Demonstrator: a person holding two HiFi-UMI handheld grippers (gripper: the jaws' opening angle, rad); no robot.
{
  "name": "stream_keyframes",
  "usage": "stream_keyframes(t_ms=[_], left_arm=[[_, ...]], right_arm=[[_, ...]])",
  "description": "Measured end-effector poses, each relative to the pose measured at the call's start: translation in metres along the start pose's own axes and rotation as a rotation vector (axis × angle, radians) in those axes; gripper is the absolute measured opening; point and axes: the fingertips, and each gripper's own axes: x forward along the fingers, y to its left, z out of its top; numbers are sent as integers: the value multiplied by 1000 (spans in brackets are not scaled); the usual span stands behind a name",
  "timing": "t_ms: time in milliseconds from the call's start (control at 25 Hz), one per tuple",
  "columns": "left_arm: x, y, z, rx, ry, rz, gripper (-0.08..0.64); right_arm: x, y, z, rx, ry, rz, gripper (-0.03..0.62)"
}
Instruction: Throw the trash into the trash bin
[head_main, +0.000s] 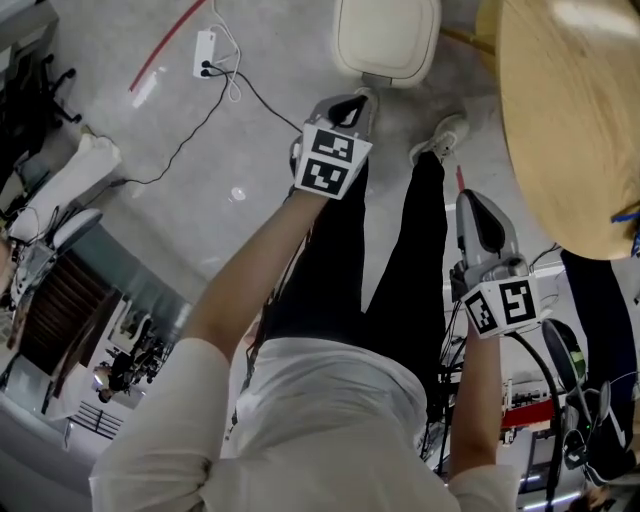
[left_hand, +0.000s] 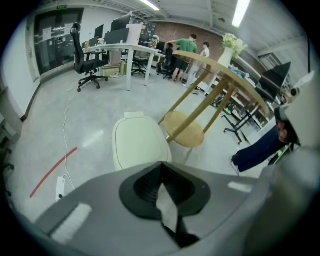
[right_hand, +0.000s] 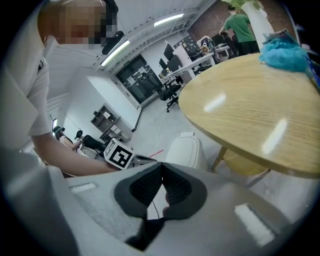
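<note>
Grey concrete floor (head_main: 250, 150) fills the head view, with one cream trash bin (head_main: 385, 38) at the top and one round wooden desk (head_main: 575, 120) at the right. Both arms reach forward and down. The left claw (head_main: 358, 102) points at the bin, and the right claw (head_main: 472, 205) is beside the desk. The left gripper view shows that claw clenched on one pale scrap of paper (left_hand: 167, 207), with the bin straight ahead. The right gripper view shows its jaws pressed together, with nothing between them.

One trash bin (head_main: 386, 38), one round table (head_main: 575, 120).
</note>
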Motion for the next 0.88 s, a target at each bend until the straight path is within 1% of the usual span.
stream_keyframes(t_ms=[160, 400, 680, 880], left_arm=[[19, 2, -3, -14, 10, 1, 4], [46, 3, -15, -11, 38, -2, 5], [73, 11, -29, 5, 77, 3, 5], [90, 16, -33, 12, 101, 2, 3]], right_arm=[[6, -8, -8, 13, 3, 1, 0], [17, -25, -21, 32, 3, -8, 0], [46, -42, -33, 4, 7, -9, 0], [68, -49, -39, 5, 16, 5, 0]])
